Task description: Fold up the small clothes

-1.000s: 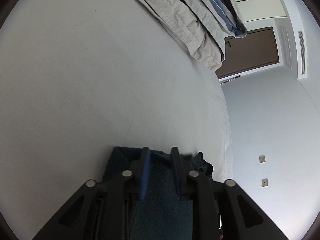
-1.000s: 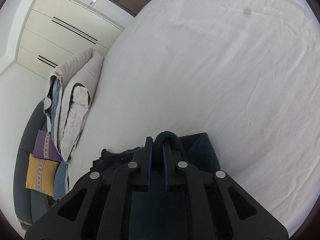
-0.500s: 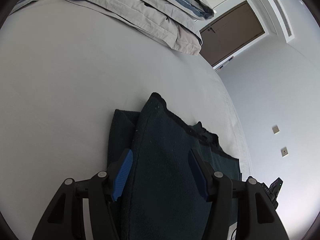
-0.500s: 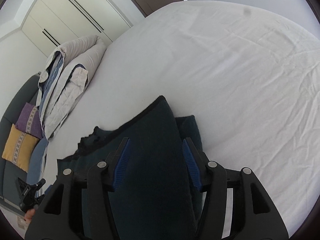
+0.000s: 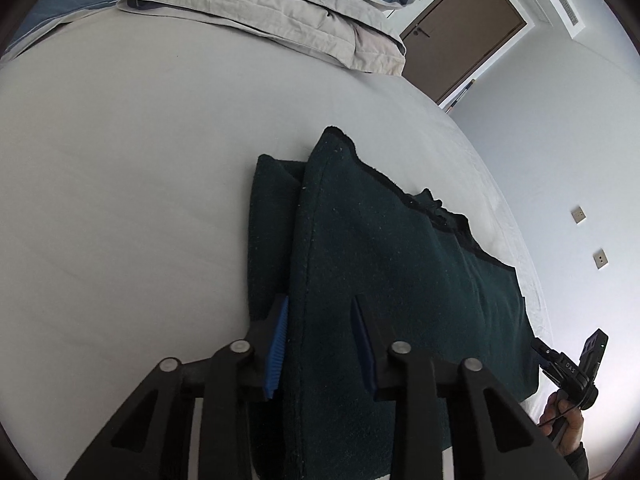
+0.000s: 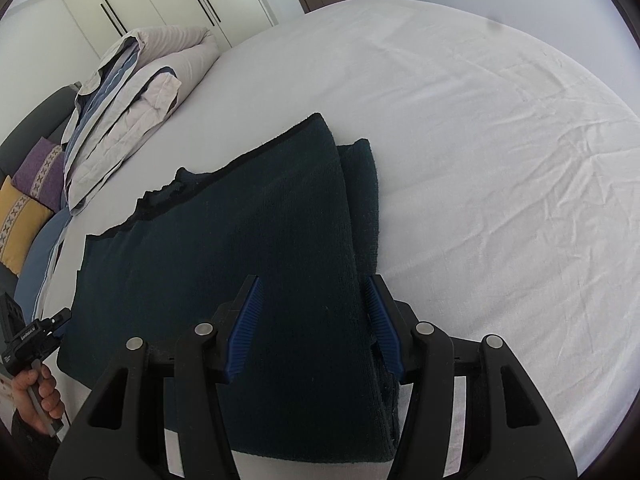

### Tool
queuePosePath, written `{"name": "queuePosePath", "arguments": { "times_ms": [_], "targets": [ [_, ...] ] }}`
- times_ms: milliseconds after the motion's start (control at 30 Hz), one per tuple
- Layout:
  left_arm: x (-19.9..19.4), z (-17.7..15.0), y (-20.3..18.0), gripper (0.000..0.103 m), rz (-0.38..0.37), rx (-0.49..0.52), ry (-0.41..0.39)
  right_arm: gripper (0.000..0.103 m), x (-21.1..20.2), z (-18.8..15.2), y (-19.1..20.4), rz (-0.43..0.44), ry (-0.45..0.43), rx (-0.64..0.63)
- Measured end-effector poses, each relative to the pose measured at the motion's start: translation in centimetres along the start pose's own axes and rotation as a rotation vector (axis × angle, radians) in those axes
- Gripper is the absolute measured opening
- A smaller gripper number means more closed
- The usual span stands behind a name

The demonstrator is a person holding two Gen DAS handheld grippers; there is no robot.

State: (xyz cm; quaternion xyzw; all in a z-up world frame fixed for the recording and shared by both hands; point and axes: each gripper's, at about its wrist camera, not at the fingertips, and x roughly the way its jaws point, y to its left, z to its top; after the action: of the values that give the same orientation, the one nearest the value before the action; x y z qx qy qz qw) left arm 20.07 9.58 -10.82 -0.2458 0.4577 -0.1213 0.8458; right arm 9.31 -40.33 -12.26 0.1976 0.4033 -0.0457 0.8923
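Observation:
A dark teal knitted garment (image 5: 380, 264) lies folded flat on the white bed sheet (image 5: 120, 184); it also shows in the right wrist view (image 6: 256, 232). A narrower folded layer sticks out along its outer edge (image 6: 366, 200). My left gripper (image 5: 320, 320) is open, its blue pads over the garment's near left edge, holding nothing. My right gripper (image 6: 316, 300) is open above the garment's near right edge, holding nothing. The other hand and gripper show at each view's edge (image 5: 572, 372) (image 6: 28, 340).
A folded beige and blue duvet (image 5: 280, 12) lies at the head of the bed, also in the right wrist view (image 6: 128, 96). Purple and yellow cushions (image 6: 24, 196) sit on a dark sofa. A brown door (image 5: 464, 52), white wardrobes (image 6: 160, 4) and wall sockets (image 5: 600, 258) stand beyond.
Both grippers were shut on the garment's edge a second ago. They have let go, opened and drawn back, and the garment now lies folded on the sheet.

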Motion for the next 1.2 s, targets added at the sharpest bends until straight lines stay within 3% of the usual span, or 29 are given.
{"name": "queuePosePath", "arguments": {
  "times_ms": [167,467,600,733,800,933,1200],
  "targets": [
    [-0.1,-0.5,-0.1,0.008,0.036,0.036,0.007,0.052,-0.3,-0.4,1.0,-0.046,0.004,-0.073],
    [-1.2,-1.2,-0.1,0.007,0.037,0.044,-0.035,0.046,-1.1,0.0,0.5,-0.087,-0.021,-0.078],
    [-1.2,-2.0,0.1,0.007,0.040,0.032,-0.045,0.045,-0.5,-0.1,0.2,-0.102,0.008,-0.090],
    [-0.7,-2.4,0.5,0.007,0.031,0.014,-0.041,0.032,-0.6,-0.4,-0.2,-0.120,0.002,-0.088],
    [-0.4,-2.4,0.7,0.007,0.027,0.009,-0.035,0.019,-0.7,-0.4,-0.4,-0.142,0.004,-0.097],
    [-0.3,-2.4,0.7,0.007,0.023,0.014,-0.035,0.008,-1.6,0.0,-1.1,-0.130,-0.017,-0.049],
    [-0.3,-2.5,1.1,0.007,0.009,0.002,-0.037,0.006,-1.8,-1.6,-3.8,-0.060,-0.048,0.118]
  ]
}}
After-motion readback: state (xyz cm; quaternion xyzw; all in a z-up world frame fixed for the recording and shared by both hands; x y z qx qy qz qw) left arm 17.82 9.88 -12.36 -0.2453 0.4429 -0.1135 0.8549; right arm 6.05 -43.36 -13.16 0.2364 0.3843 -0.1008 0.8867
